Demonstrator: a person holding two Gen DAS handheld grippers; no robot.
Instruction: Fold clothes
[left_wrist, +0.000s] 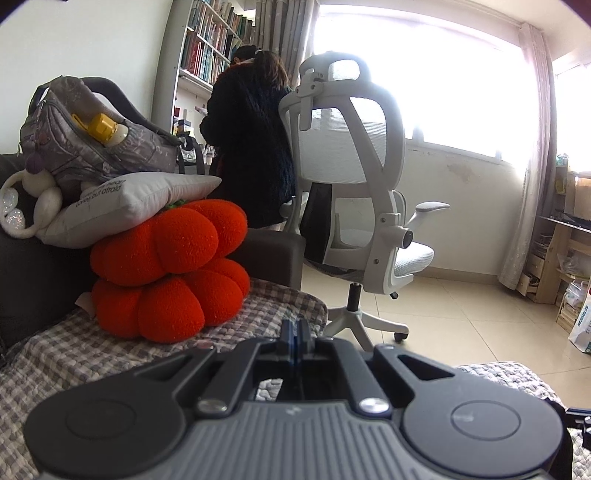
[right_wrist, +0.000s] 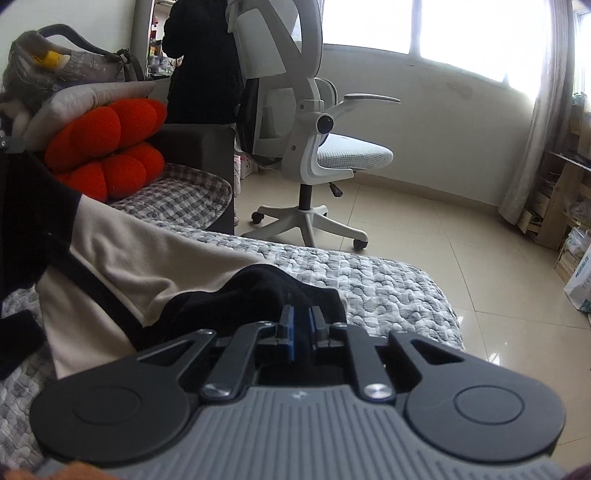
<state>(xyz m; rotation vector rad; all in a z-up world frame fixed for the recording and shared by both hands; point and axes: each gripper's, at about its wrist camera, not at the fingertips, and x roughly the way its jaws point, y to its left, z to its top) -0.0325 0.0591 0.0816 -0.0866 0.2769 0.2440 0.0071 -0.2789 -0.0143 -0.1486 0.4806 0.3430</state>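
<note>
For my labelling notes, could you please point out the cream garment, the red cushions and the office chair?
cream garment (right_wrist: 147, 258), right wrist view, on its flat cream panel.
red cushions (left_wrist: 184, 243), left wrist view, on the upper cushion's front.
office chair (left_wrist: 384, 214), left wrist view, on its white back frame.

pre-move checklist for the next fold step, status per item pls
1. Right gripper on the garment: ok, black fabric sits between its narrowly parted fingers.
2. Left gripper state: shut, nothing visible between the fingers; whether that is intended, cannot tell.
3. Cream and black garment lying on the quilted cover: ok, though bunched near the right gripper.
4. Garment spread flat for folding: not ok, black section is rumpled.
5. Orange cushions apart from the garment: ok, stacked further back.
6. Garment's far edge on the left: cannot tell, out of view.
</note>
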